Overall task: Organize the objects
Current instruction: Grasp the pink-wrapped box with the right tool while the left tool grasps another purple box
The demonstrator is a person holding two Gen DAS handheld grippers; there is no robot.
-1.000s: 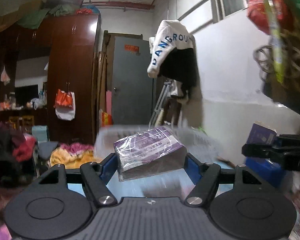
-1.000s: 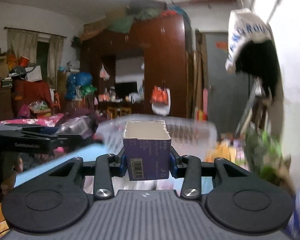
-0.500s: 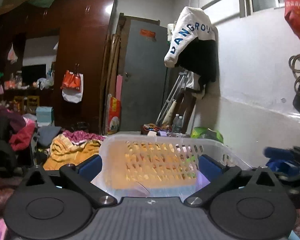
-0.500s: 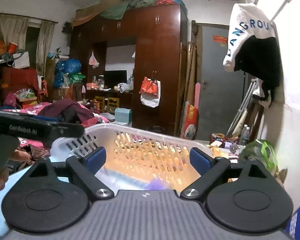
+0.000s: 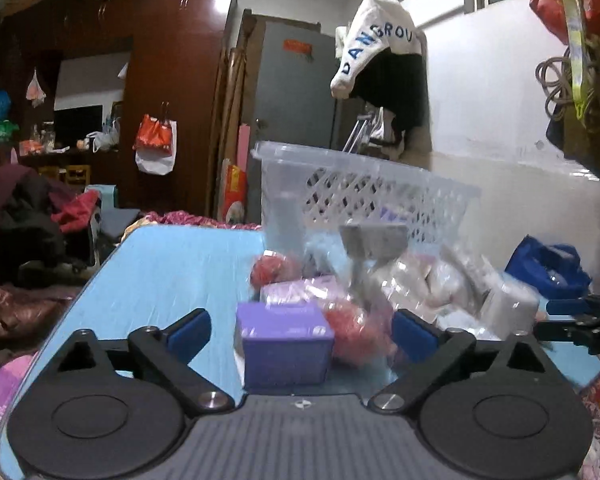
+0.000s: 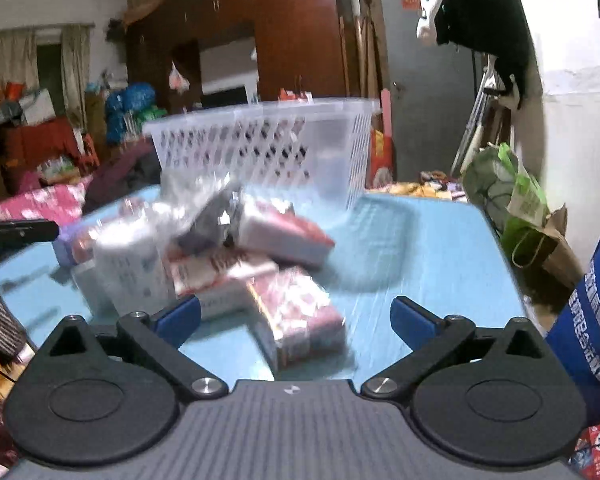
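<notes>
A clear plastic basket [image 5: 360,160] [image 6: 260,116] stands at the far side of the light blue table [image 5: 172,264] [image 6: 440,260]. In front of it lies a pile of plastic-wrapped packets [image 5: 420,280] [image 6: 220,240], blurred by motion. My left gripper [image 5: 300,336] is low over the table, its jaws closing. A purple box [image 5: 284,344] sits between the fingers, and neither pad touches it. My right gripper [image 6: 296,322] has its jaws opening wide. A red and white wrapped packet [image 6: 300,320] lies on the table between them, untouched.
The other gripper shows at the right edge of the left wrist view [image 5: 580,320] and the left edge of the right wrist view [image 6: 16,232]. A blue bag [image 6: 588,320] stands right of the table. Clothes and clutter lie around the room behind.
A second ago each gripper held a box above the basket. Both then opened over the basket, and the boxes were gone from them. Both have since dropped to the pile on the table.
</notes>
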